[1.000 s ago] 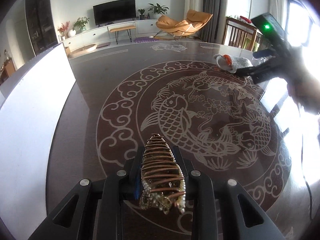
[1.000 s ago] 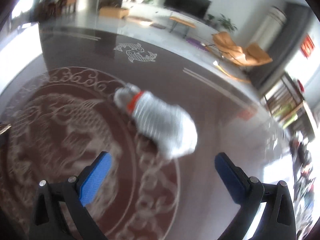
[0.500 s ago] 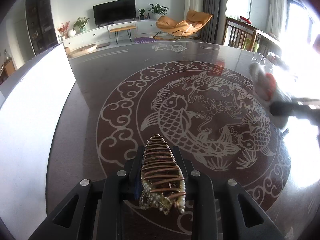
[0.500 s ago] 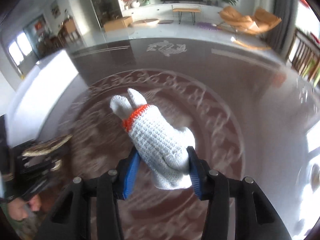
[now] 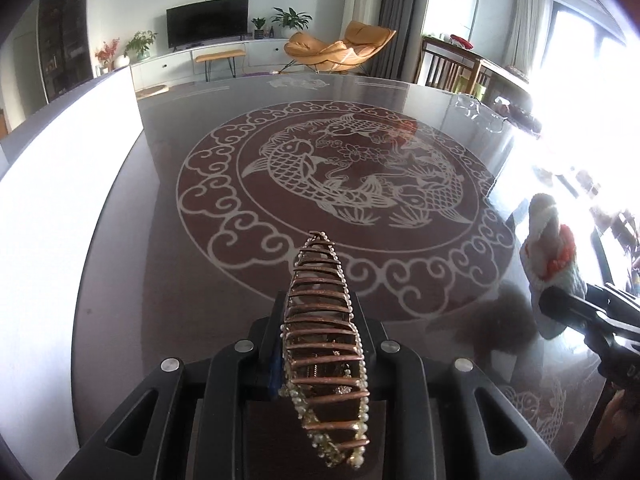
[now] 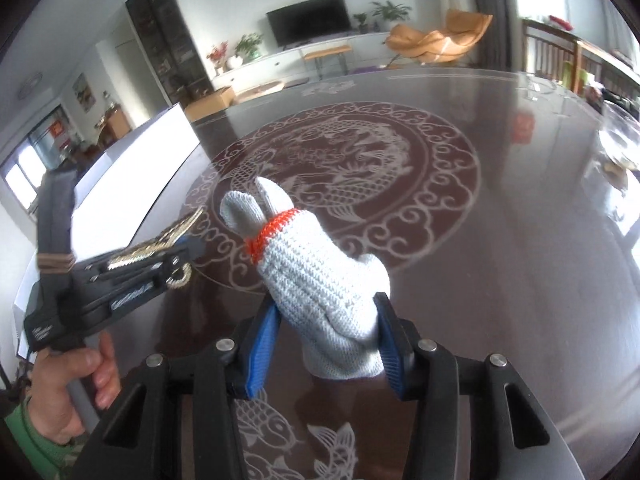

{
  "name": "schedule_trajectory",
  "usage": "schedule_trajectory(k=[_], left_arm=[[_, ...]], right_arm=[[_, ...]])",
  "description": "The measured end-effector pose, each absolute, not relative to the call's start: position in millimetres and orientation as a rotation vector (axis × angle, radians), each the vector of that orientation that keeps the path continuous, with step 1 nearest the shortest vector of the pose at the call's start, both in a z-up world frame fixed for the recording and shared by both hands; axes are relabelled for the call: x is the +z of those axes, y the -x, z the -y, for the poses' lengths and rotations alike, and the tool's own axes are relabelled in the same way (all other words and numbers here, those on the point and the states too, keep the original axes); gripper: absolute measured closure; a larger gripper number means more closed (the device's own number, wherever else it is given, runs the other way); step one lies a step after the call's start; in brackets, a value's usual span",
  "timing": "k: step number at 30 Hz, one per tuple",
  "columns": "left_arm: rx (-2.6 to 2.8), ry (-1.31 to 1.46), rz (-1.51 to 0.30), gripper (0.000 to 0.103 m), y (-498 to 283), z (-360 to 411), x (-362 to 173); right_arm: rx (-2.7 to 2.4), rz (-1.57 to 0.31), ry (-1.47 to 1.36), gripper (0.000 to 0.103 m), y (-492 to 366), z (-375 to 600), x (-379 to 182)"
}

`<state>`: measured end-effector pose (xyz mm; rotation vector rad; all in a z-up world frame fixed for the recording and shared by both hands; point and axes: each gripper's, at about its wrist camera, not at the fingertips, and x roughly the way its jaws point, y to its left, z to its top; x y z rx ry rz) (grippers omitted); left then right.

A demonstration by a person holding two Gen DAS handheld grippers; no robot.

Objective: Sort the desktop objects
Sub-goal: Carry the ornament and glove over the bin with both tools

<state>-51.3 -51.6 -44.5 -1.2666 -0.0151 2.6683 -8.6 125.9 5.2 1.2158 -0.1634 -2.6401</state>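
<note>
A copper hair claw clip [image 5: 326, 344] with a pearl trim stands on edge between the fingers of my left gripper [image 5: 320, 344], which is shut on it above the near part of the table. My right gripper [image 6: 326, 332] is shut on a white knit glove [image 6: 320, 276] with an orange cuff band, lifted off the table. In the left wrist view the glove [image 5: 550, 256] and the right gripper hang at the right edge. The right wrist view has the left gripper [image 6: 176, 246] with the clip [image 6: 156, 248] at the left, held by a hand [image 6: 68, 396].
The dark round table [image 5: 200, 280] bears a pale fish medallion [image 5: 352, 184] in its middle. A white box or panel [image 5: 52, 192] stands along its left side. Clutter and glassware [image 6: 618, 144] sit at the far right edge. A living room lies beyond.
My right gripper closed on the glove, lifted it and carried it from the far right of the table toward the near side. My left gripper shifted back a little with the clip.
</note>
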Motion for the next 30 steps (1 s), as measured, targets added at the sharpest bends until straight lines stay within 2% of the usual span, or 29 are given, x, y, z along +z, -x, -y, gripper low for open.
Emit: schedule_trajectory(k=[11, 16, 23, 30], left_arm=[[2.667, 1.276, 0.019, 0.078, 21, 50, -41], [2.665, 1.245, 0.006, 0.078, 13, 45, -27], [2.663, 1.141, 0.104, 0.078, 1, 62, 27], [2.794, 1.013, 0.208, 0.078, -34, 152, 104]], right_arm=[[-2.747, 0.118, -1.182, 0.056, -4, -126, 2], [-2.691, 0.211, -1.201, 0.056, -6, -134, 5], [-2.626, 0.298, -1.140, 0.056, -7, -122, 38], [-2.451, 0.320, -0.994, 0.056, 3, -57, 106]])
